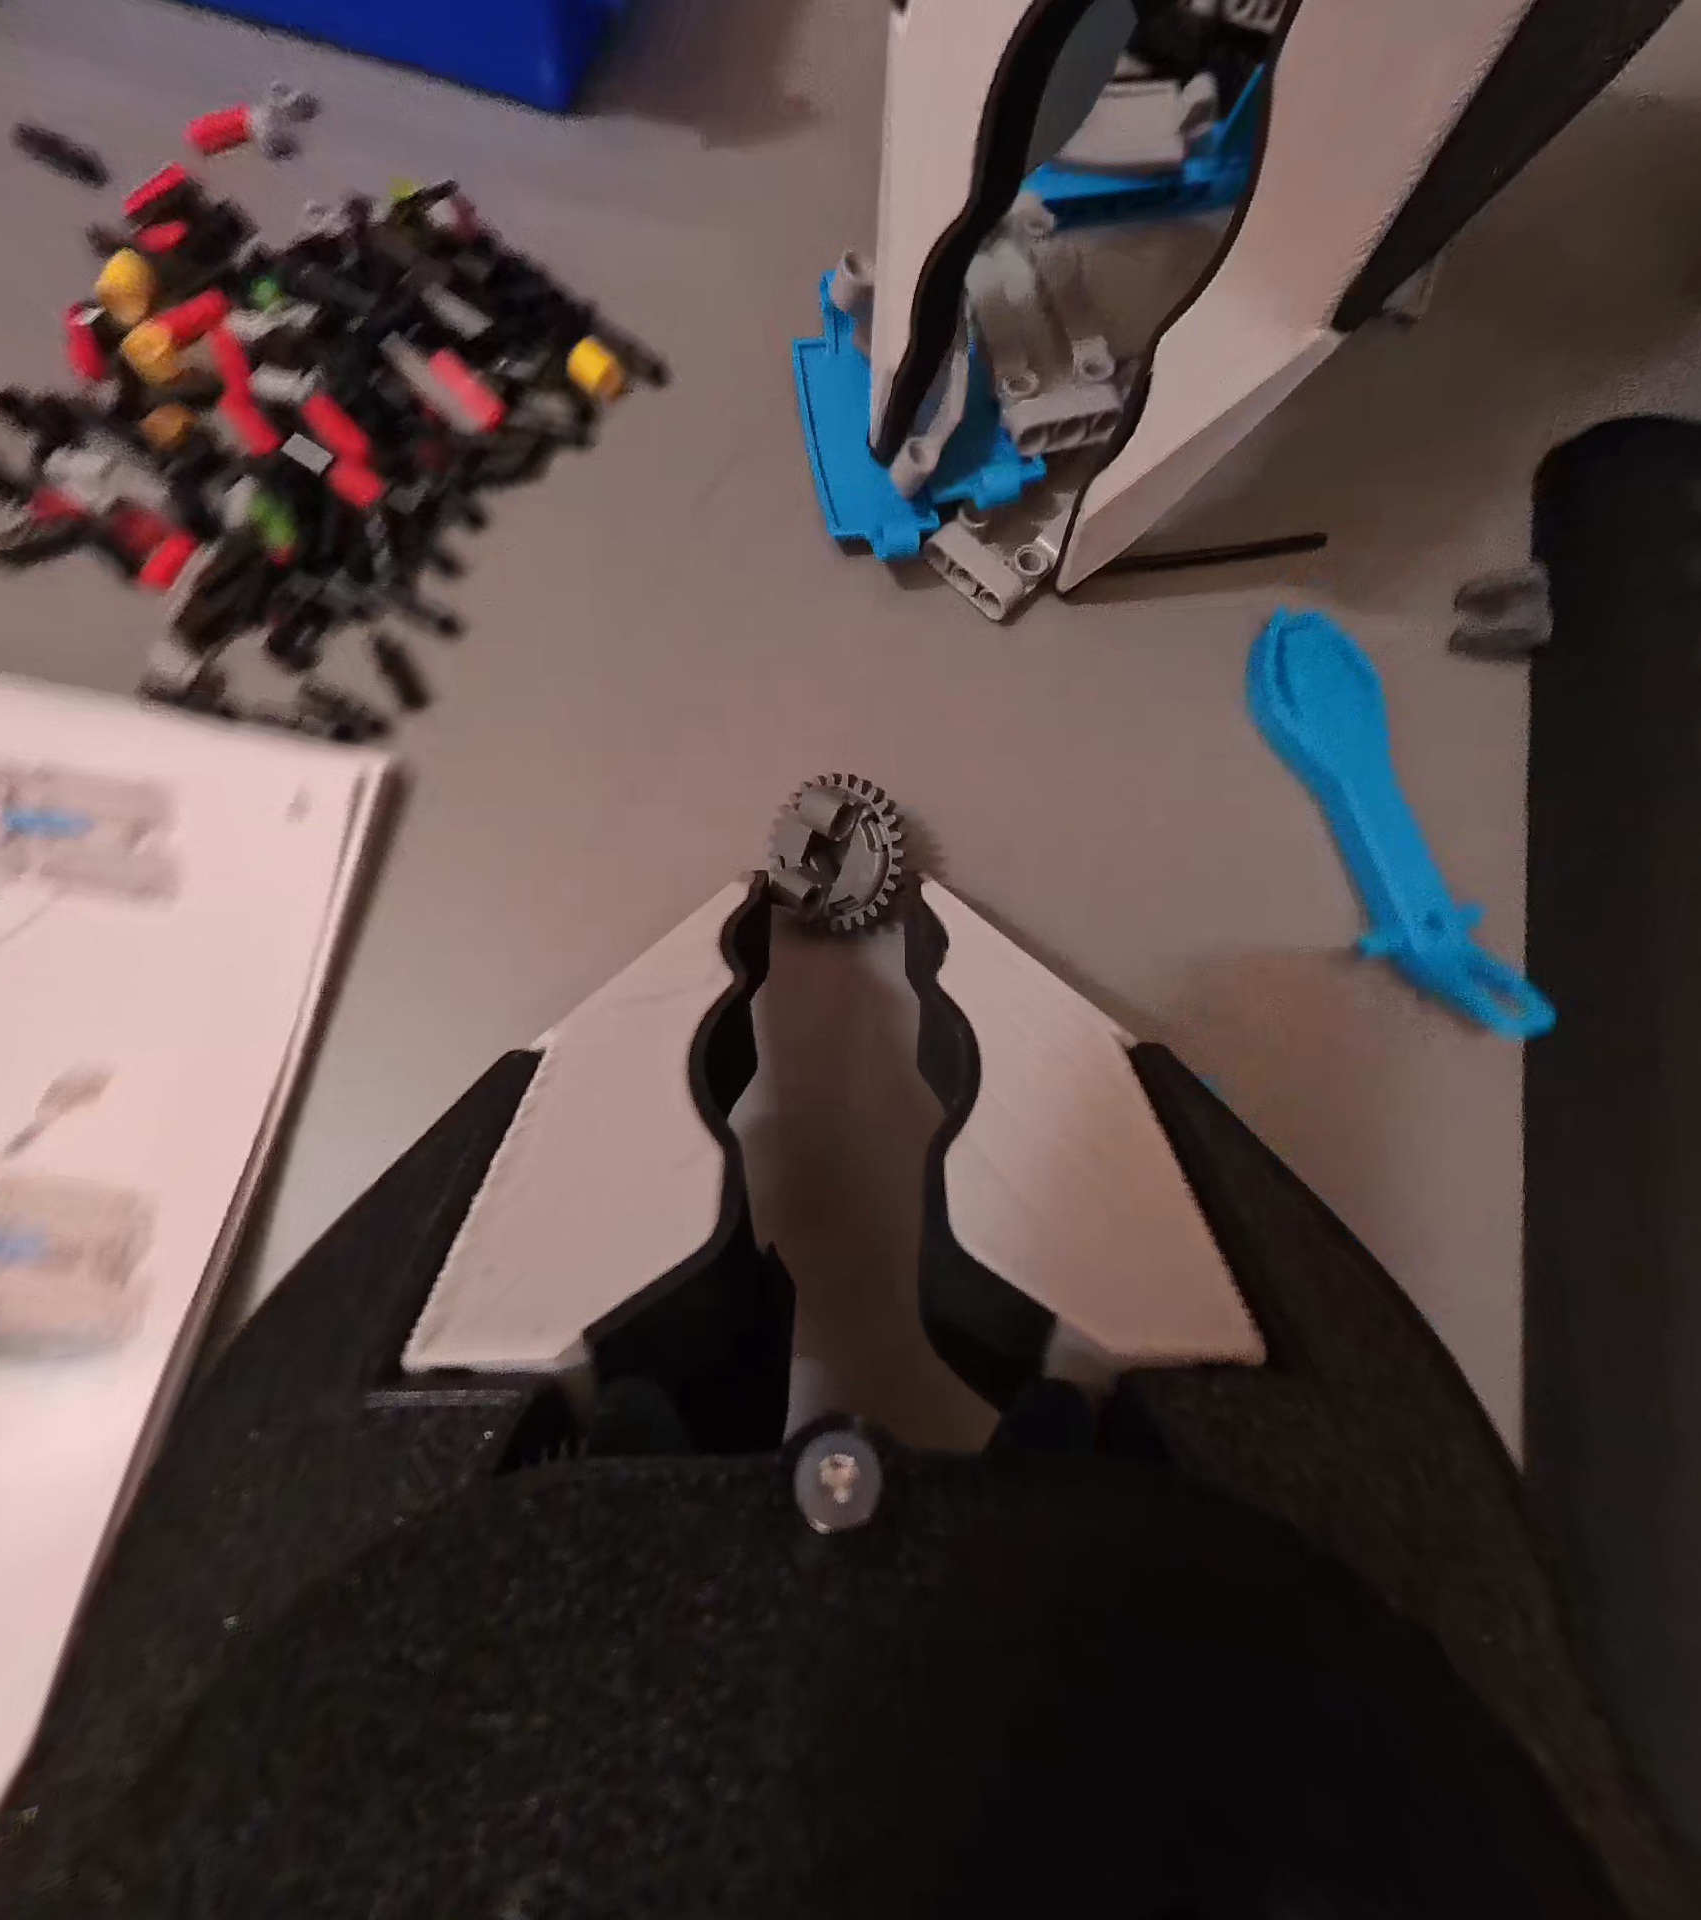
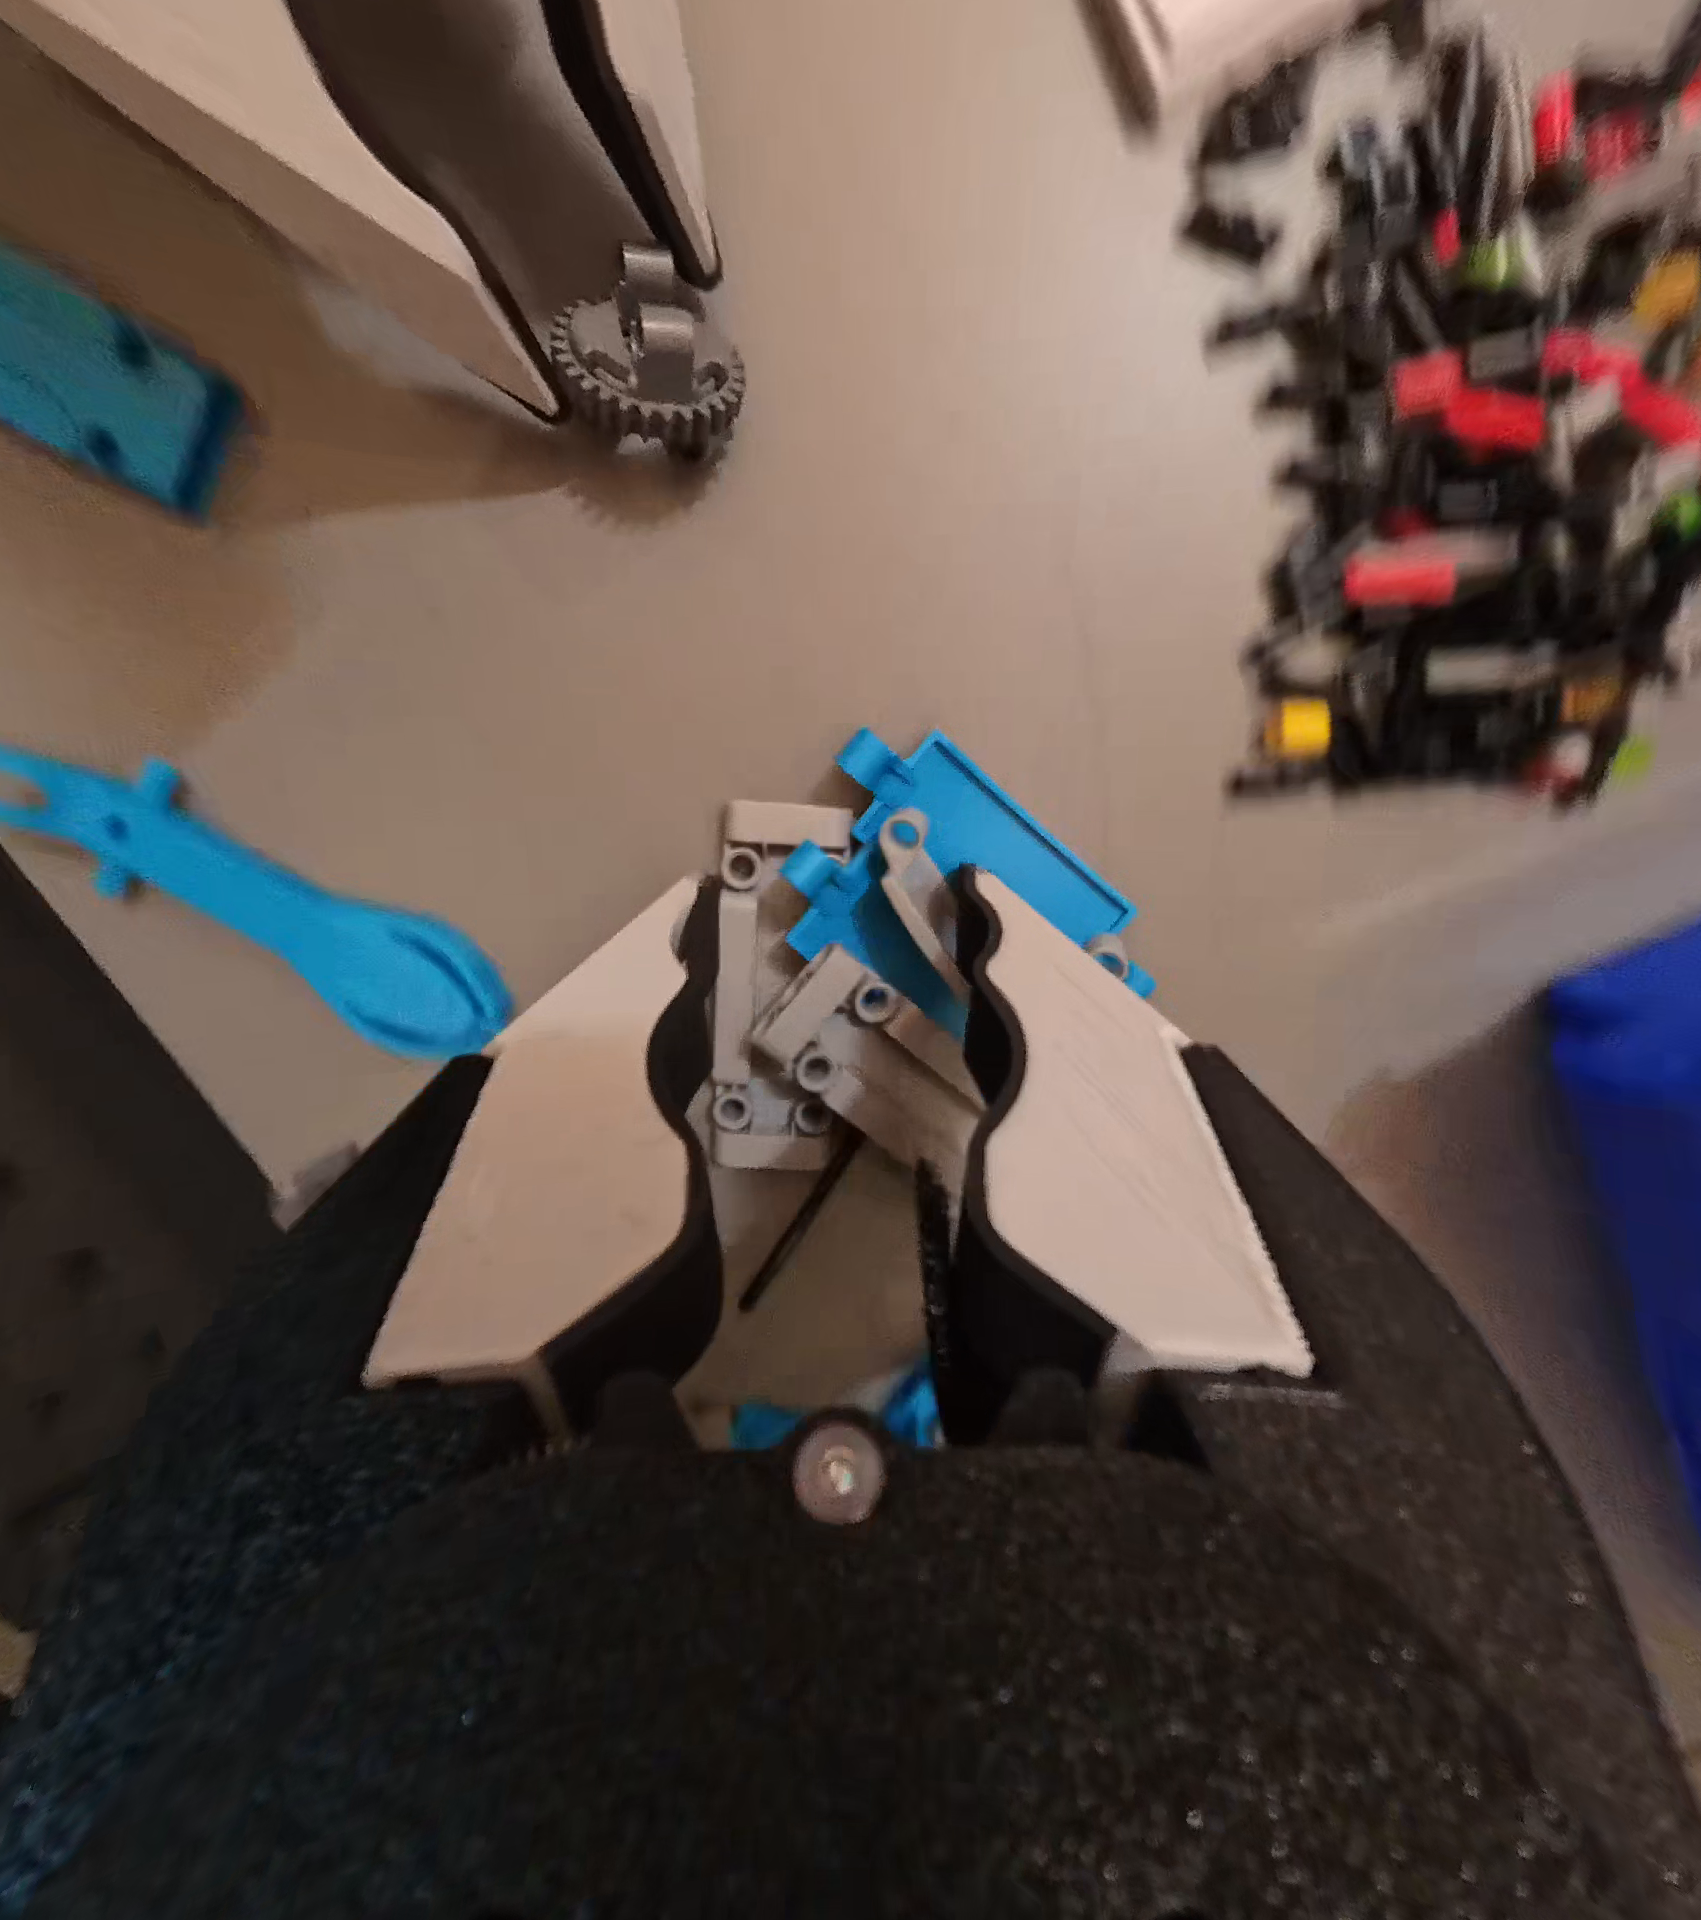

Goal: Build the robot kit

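Grey table point(image 1: 617, 644), gripped gear point(image 1: 838, 854), gripped assembly point(image 2: 825, 997)

Hand-held gripper point(image 1: 841, 894) — black body, white fingers, silver screw.

Plain grey tabletop point(image 1: 617, 665), dark perforated panel point(image 1: 1677, 1039) at its edge, warm indoor light
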`<move>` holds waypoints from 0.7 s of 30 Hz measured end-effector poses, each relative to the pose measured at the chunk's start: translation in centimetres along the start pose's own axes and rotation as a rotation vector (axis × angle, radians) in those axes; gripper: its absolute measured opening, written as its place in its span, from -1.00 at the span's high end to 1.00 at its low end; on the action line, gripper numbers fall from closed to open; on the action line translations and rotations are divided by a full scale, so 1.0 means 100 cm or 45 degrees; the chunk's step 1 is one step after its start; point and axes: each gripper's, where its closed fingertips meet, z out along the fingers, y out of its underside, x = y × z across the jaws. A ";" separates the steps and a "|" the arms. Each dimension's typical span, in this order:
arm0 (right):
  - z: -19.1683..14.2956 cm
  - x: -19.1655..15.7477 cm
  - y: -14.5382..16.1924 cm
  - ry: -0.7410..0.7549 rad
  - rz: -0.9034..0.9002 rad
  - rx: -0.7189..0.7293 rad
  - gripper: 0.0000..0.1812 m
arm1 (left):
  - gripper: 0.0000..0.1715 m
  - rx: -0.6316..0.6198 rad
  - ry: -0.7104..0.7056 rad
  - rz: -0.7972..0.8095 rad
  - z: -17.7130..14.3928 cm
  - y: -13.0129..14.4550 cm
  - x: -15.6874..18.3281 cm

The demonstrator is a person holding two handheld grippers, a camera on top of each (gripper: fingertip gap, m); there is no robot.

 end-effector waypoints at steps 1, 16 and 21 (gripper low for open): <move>-0.005 0.003 0.015 0.017 0.029 -0.010 0.50 | 0.71 -0.009 0.009 0.016 0.010 -0.009 0.007; -0.038 -0.043 -0.052 0.033 0.292 0.510 0.46 | 0.45 0.104 0.066 -0.060 -0.044 -0.007 0.010; 0.018 -0.047 -0.144 0.058 0.255 0.552 0.62 | 0.46 0.106 -0.142 -0.213 -0.143 0.071 -0.010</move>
